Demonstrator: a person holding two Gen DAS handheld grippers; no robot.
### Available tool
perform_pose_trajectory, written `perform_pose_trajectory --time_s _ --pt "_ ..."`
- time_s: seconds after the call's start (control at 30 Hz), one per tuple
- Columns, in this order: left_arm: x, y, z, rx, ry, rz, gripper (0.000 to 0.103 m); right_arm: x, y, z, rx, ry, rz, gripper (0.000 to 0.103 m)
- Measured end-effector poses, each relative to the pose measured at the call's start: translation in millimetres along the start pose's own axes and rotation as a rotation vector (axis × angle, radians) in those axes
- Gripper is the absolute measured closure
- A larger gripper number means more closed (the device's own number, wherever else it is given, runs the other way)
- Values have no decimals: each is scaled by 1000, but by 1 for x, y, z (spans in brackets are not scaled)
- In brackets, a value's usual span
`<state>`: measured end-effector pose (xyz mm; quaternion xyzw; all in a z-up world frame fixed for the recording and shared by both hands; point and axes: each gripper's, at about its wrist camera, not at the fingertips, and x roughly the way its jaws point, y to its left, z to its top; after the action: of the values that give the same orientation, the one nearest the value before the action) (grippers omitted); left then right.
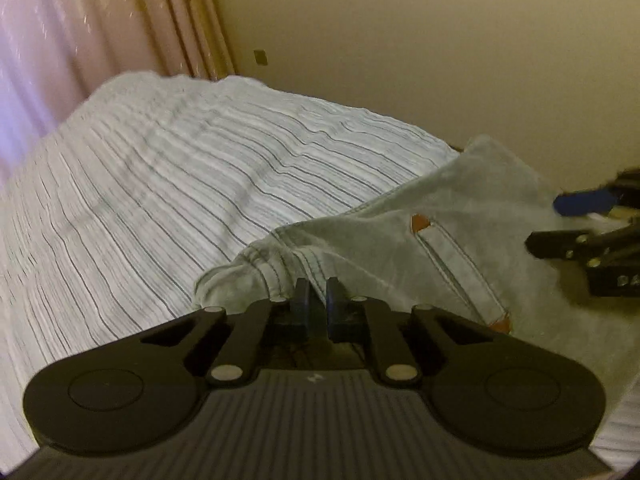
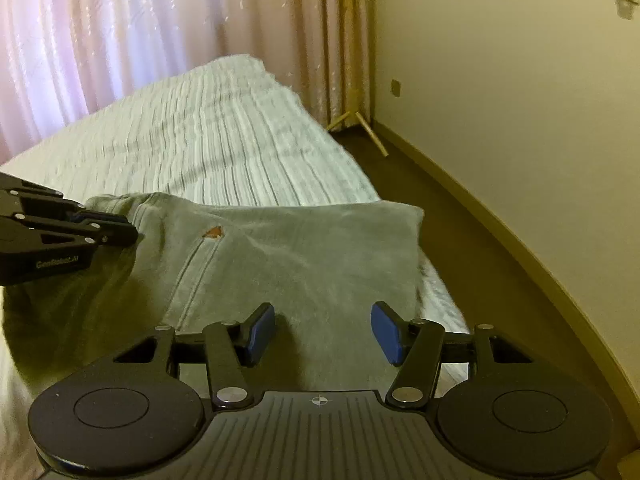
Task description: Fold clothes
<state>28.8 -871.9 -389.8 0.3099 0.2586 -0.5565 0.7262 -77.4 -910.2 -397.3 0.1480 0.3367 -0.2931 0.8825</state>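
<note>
— Trousers (image 2: 304, 248): grey-green, lying on the striped bedspread (image 1: 160, 184) at the near end of the bed, close to the edge by the dark floor (image 2: 460, 240). One slit pocket shows, with tan tabs at both ends.

— And your left gripper (image 1: 318, 300)?

— Clenched. Its blue pads are nearly together and a bunched fold of the trousers, near the stitched seam, sits pinched between them (the frame is a bit blurred, but cloth runs right up into the jaws).

— The right gripper (image 2: 324, 332)?

— Released. My blue pads (image 2: 386, 332) stand apart above the flat cloth, with nothing between them; whether they touch the fabric I cannot tell.

— Where do they sit against each other?

— Left one at the waist end, right one over the middle, pocket between them. Curtain (image 2: 160, 20) and wall (image 1: 440, 40) behind the bed.
</note>
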Motion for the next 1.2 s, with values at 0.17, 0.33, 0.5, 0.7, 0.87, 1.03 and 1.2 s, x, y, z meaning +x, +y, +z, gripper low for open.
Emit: perform_pose_trajectory --time_s 0.17,0.33,0.5,0.7,0.87,1.03,1.2 --pt "-47 11 -9 -125 -33 -36 93 -42 2 -14 51 -21 14 45" --pt "-107 22 -47 -291 -40 -73 93 -64 14 -40 75 19 15 45" --pt "-110 12 -67 -316 -18 -28 94 -61 25 -50 93 47 -37 45" --pt "-126 7 -62 -394 24 19 84 -82 36 -53 142 77 -40 44" --pt "-149 -10 -74 -430 129 71 74 -102 47 -69 187 127 -59 29" --pt "-173 -24 -86 -455 216 77 69 -128 60 -75 216 164 -66 29" --pt "-212 -26 -87 -490 254 93 61 -162 76 -67 248 176 -71 13"
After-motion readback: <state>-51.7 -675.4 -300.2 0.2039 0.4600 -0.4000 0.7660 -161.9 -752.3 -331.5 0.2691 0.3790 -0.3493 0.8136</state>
